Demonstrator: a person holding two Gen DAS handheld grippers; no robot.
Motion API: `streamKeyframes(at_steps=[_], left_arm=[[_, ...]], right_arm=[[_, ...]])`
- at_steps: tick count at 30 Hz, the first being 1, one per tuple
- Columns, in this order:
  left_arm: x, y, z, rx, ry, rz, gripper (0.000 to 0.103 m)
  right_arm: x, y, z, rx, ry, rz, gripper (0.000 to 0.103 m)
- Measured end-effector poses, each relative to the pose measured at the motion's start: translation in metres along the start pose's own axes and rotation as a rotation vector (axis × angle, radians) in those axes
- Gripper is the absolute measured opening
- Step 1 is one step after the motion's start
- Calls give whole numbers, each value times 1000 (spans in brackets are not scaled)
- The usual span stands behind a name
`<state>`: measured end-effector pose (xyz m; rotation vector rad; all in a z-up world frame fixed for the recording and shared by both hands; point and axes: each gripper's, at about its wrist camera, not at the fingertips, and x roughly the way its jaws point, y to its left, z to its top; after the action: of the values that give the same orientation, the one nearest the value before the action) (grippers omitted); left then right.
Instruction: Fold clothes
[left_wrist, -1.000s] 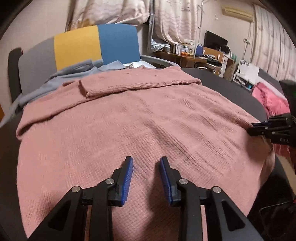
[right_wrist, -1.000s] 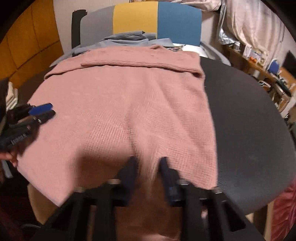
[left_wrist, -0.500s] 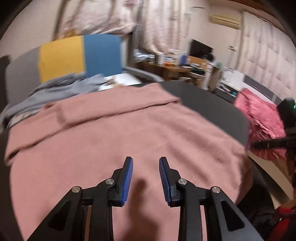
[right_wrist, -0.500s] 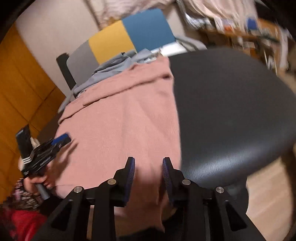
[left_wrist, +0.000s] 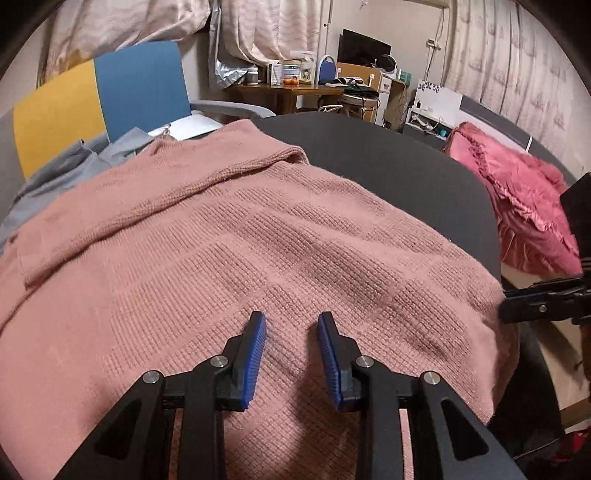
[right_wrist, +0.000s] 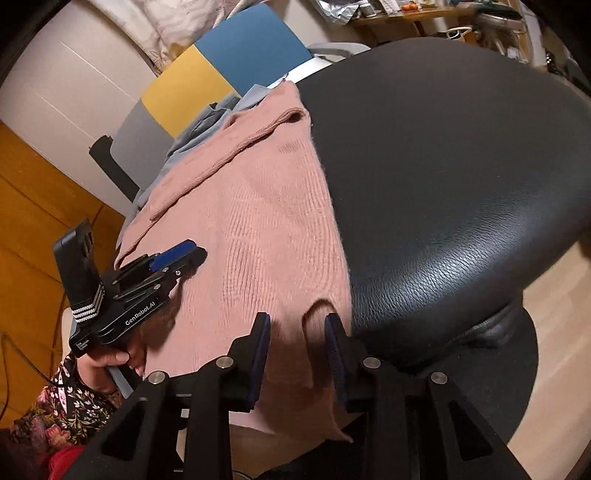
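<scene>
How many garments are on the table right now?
2. A pink sweater lies spread over the black table; a grey garment is bunched at its far edge by the chair. More may lie hidden beneath them.

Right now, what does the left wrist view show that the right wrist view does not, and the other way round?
Only the left wrist view shows the dark monitor and the crumpled pink fabric at the right. Only the right wrist view shows the orange wall panel, the hand holding the left gripper and its floral sleeve. Both show the pink knit sweater, the round black table, the grey garment behind and the yellow-and-blue chair back.
</scene>
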<state>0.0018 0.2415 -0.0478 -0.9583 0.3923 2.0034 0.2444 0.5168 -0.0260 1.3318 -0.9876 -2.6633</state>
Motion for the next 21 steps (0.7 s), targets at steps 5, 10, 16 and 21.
streamKeyframes(at_steps=[5, 10, 16, 21], left_arm=[[0, 0, -3, -17, -9, -11, 30], [0, 9, -4, -49, -16, -46, 32], [-1, 16, -3, -83, -14, -71, 32], [-1, 11, -3, -68, -9, -46, 32]], right_arm=[[14, 16, 10, -128, -11, -110, 2], [6, 12, 7, -239, -19, -328, 1], [1, 9, 16, -176, 21, -221, 4], [-28, 27, 30, -158, -86, -175, 7]])
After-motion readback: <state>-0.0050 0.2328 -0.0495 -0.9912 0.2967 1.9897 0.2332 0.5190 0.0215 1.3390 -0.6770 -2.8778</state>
